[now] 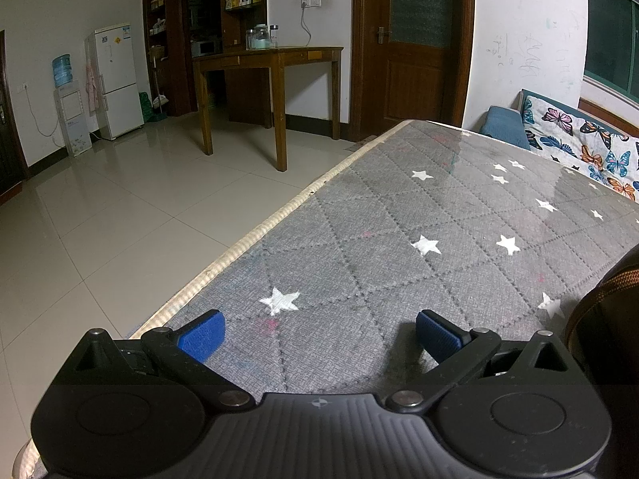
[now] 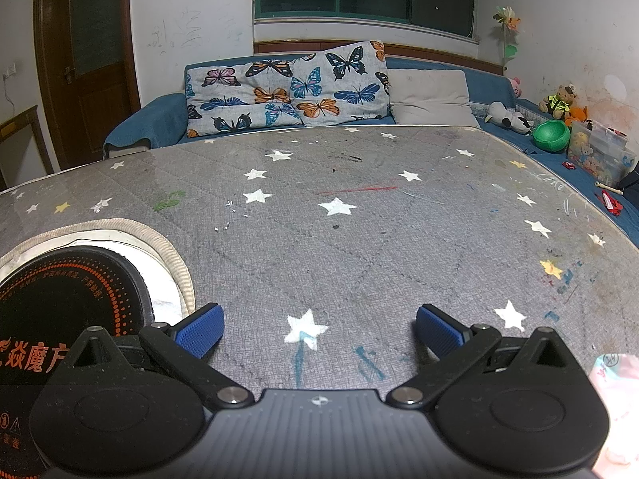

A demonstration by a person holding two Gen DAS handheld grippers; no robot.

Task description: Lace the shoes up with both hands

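My left gripper (image 1: 319, 337) is open over the grey star-print table cover (image 1: 399, 219), with nothing between its blue pads. At the right edge of the left wrist view a dark rounded shape with a brown woven cord (image 1: 611, 283) pokes in; it may be part of a shoe, but I cannot tell. My right gripper (image 2: 319, 331) is open too, low over the same cover (image 2: 359, 239), and holds nothing. No shoe or lace shows in the right wrist view.
A black round induction cooker (image 2: 60, 299) sits in a cut-out at the left. A pink-white packet (image 2: 615, 399) lies at the right edge. Behind the table is a blue sofa with butterfly cushions (image 2: 287, 92) and toys (image 2: 559, 119). Tiled floor (image 1: 120, 219) and a wooden table (image 1: 271, 64) lie left.
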